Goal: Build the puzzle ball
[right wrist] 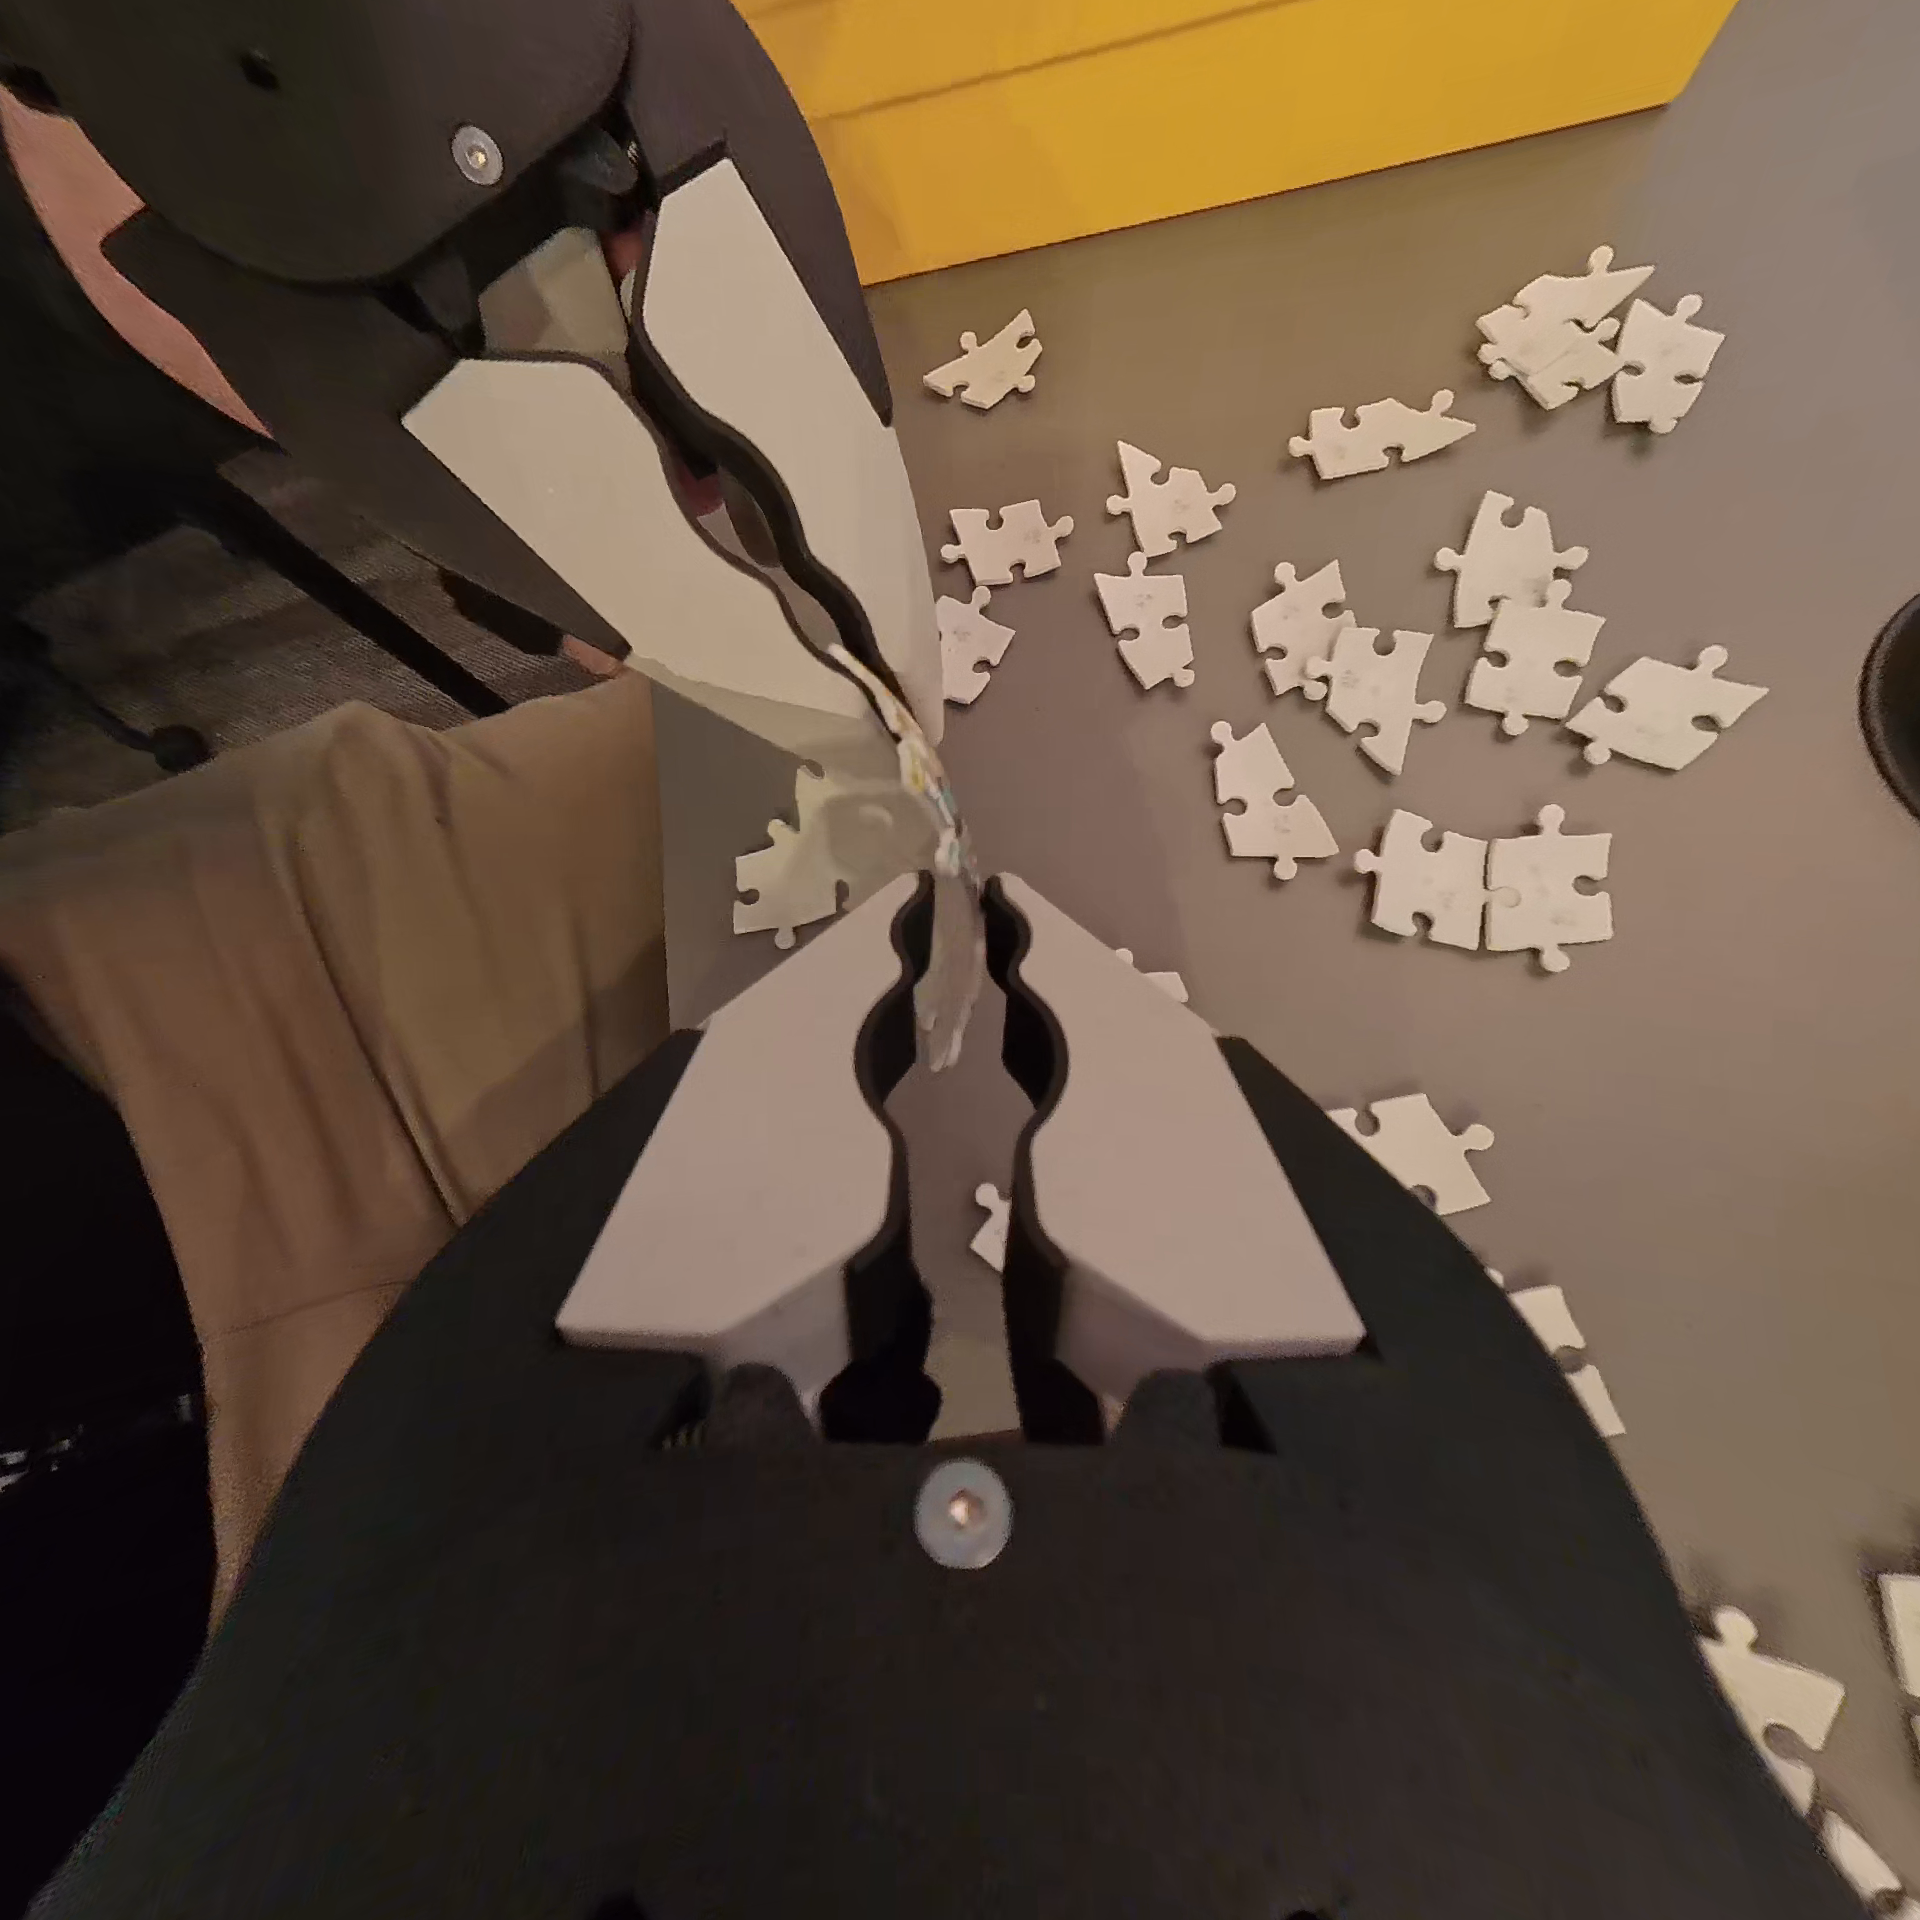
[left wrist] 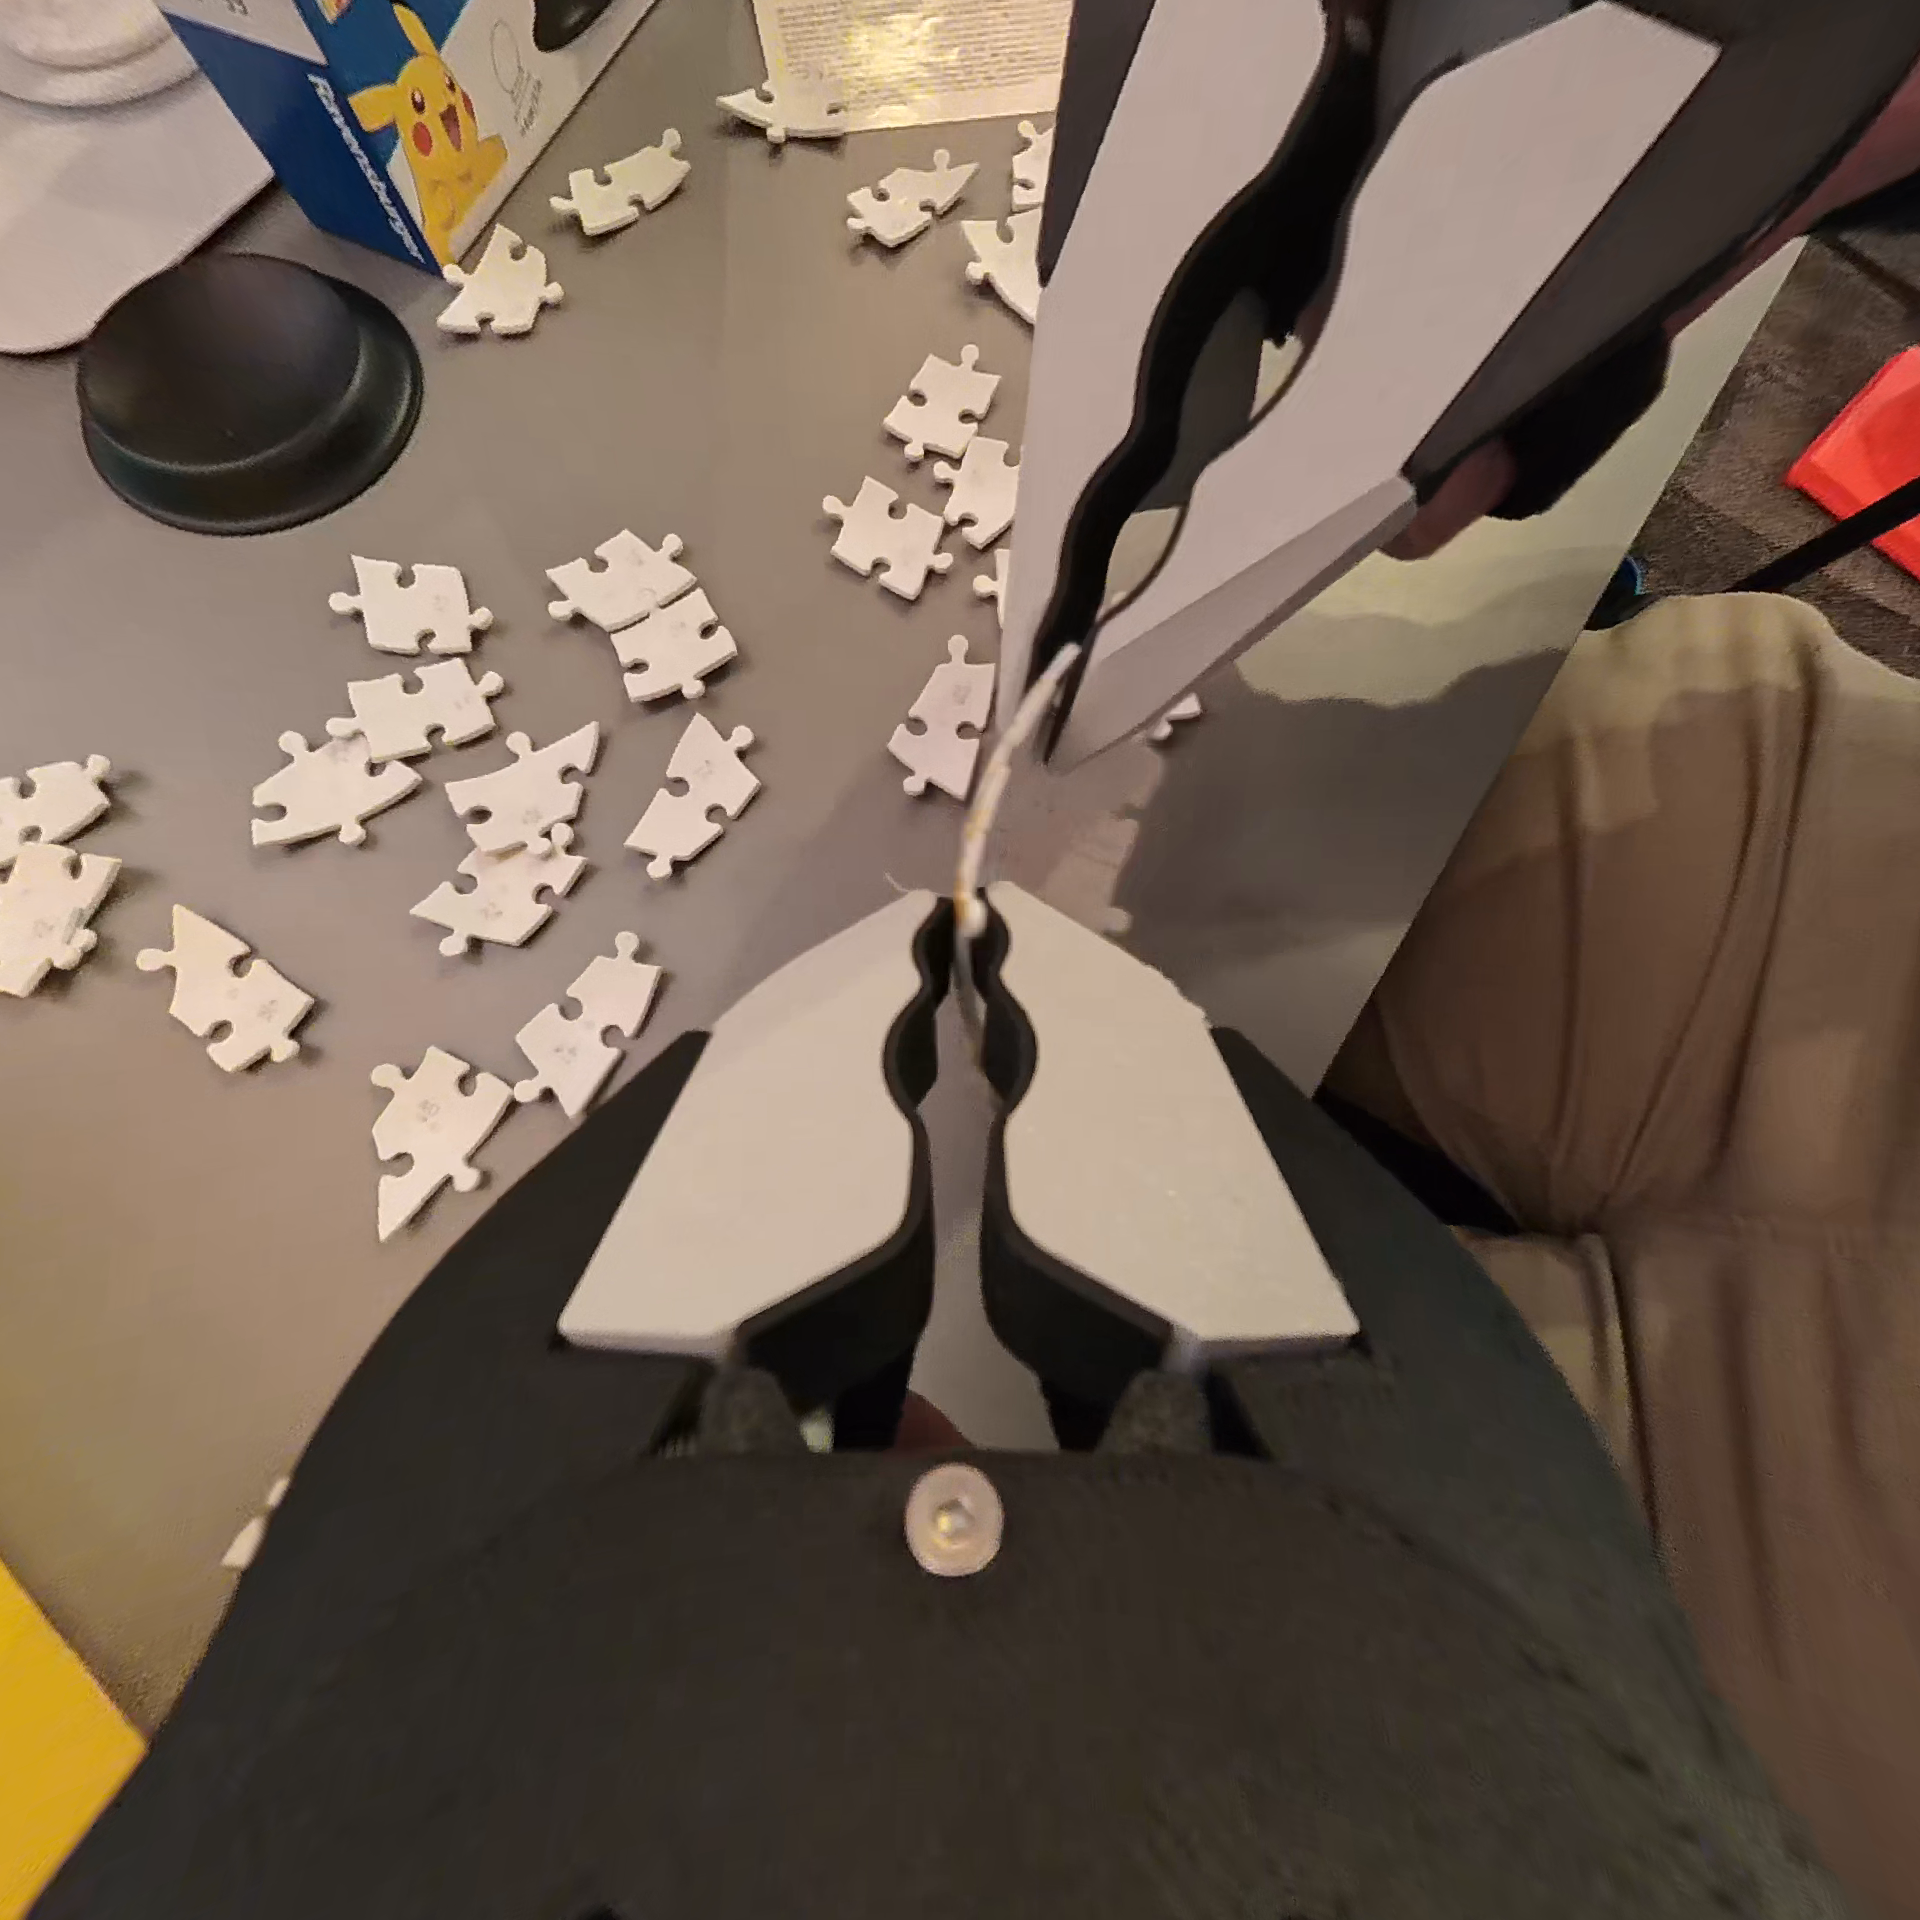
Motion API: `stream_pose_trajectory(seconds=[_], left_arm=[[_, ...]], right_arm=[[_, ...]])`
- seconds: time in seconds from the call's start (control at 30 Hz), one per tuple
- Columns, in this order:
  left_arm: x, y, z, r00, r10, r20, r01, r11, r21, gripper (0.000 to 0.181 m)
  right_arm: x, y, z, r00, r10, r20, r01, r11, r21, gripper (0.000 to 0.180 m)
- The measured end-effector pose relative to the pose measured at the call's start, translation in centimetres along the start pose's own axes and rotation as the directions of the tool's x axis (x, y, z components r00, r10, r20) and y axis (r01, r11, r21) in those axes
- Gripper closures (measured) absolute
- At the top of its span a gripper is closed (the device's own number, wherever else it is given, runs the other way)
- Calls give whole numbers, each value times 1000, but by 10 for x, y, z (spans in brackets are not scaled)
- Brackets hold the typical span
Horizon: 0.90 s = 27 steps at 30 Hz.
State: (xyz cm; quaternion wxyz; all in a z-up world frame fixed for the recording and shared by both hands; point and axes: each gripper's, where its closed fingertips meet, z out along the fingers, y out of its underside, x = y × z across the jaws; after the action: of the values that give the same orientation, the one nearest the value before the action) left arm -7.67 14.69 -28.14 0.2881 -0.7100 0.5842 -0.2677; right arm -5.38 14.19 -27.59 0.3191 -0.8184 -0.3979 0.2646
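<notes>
My left gripper (left wrist: 971, 914) has its jaws pinched together on the edge of a thin curved puzzle piece (left wrist: 992, 790), seen edge-on, and my right gripper (right wrist: 951, 883) is clamped on what looks like a piece of its own (right wrist: 940, 971), printed side partly showing. The two grippers meet tip to tip in the air above the table's near edge, so I judge that I am pressing two pieces together; I cannot tell whether their tabs have locked. Beyond the tips, the grey table (left wrist: 644, 416) is strewn with loose pieces (left wrist: 520, 790), white backs up, nearly all single, a few overlapping or lying edge to edge. Farther off stand the black domed stand (left wrist: 249, 390) and the blue puzzle box (left wrist: 416, 114), with a yellow box (right wrist: 1195, 114) at the other side. No curved shell is visible anywhere, so I reckon the ball is barely begun: at most one joint in hand, with almost every piece left to fit.
</notes>
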Motion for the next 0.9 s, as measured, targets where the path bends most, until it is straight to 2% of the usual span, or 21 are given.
stream_pose_trajectory(seconds=[0.17,0.3,0.4,0.53,0.6,0.7,0.9], left_arm=[[-9,7,0,997,-74,16,74,997,-18,178],[-18,7,-10,990,-143,6,143,990,13,178],[-31,7,-26,985,-171,30,169,985,43,178],[-46,7,-48,975,-216,56,210,973,92,178],[-51,9,-55,971,-229,75,221,970,97,178],[-56,11,-62,965,-248,89,238,965,110,178],[-57,19,-67,959,-263,102,253,962,107,178]], right_arm=[[5,-3,-8,999,41,11,-42,998,42,161],[8,3,-16,999,39,8,-39,999,32,165],[-7,12,-13,998,-10,62,11,1000,-17,168],[-42,18,13,982,-115,152,124,991,-53,166],[-50,25,34,976,-180,125,194,975,-108,159],[-56,31,60,967,-244,78,253,955,-155,157],[-52,33,71,971,-232,59,239,954,-182,174]])
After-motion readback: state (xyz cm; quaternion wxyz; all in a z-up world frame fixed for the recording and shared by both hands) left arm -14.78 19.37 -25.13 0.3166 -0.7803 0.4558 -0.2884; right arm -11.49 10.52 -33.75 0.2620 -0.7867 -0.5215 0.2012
